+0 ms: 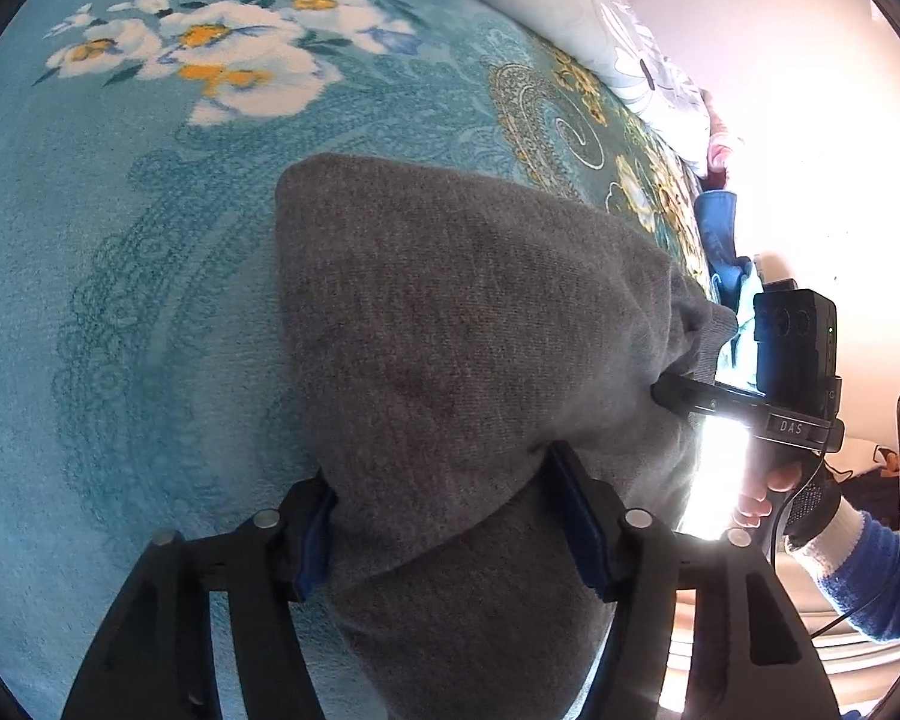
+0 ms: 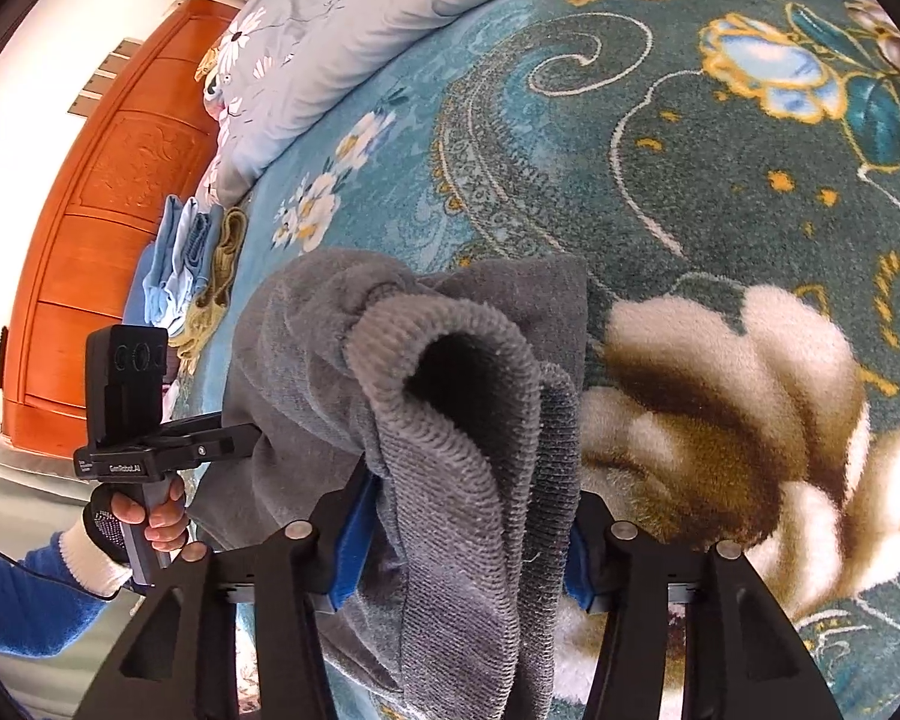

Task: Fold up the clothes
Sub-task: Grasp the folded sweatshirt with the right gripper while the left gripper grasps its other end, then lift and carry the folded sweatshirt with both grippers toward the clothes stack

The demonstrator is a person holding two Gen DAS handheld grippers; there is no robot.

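Grey sweater (image 1: 450, 324) hangs bunched above the teal floral blanket (image 1: 120, 300) — your left gripper (image 1: 444, 516) and right gripper (image 2: 462, 534) both clamp it; "DAS" and "GenRobot.AI" labels show.

Each wrist camera looks forward along its fingers, close over the blanket (image 1: 120, 312); both share the grey garment (image 1: 450, 312) and glimpse the opposite gripper.

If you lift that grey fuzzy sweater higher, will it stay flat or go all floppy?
Probably floppy: the grey knitted sweater already sags and bunches between the left gripper and right gripper. Its thick ribbed cuff suggests some weight, and the fuzzy knit likely won't slip.
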